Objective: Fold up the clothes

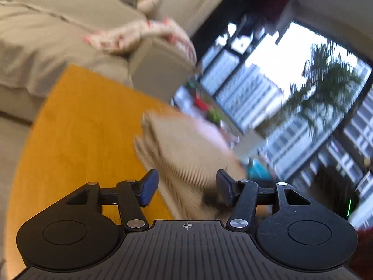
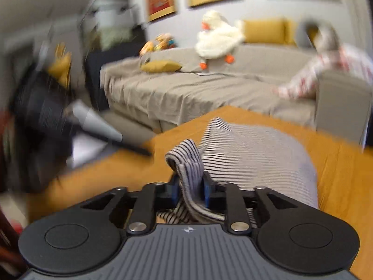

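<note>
A striped garment [image 2: 251, 154] lies bunched on the orange wooden table [image 2: 342, 163]. My right gripper [image 2: 190, 191] is shut on a folded edge of it, which sticks up between the blue pads. In the left wrist view the same cloth [image 1: 186, 154] looks tan and blurred, lying just ahead of and between the fingers. My left gripper [image 1: 187, 187] is open, its fingers either side of the cloth's near edge and not closed on it. Both views are motion-blurred.
A beige sofa [image 2: 186, 88] stands beyond the table with a white plush duck [image 2: 216, 39], yellow cushions [image 2: 160, 66] and a red-and-white patterned garment [image 2: 326, 70] on its arm. A black and grey object [image 2: 58, 116] is at the left. Large windows [image 1: 291, 88] are to the right.
</note>
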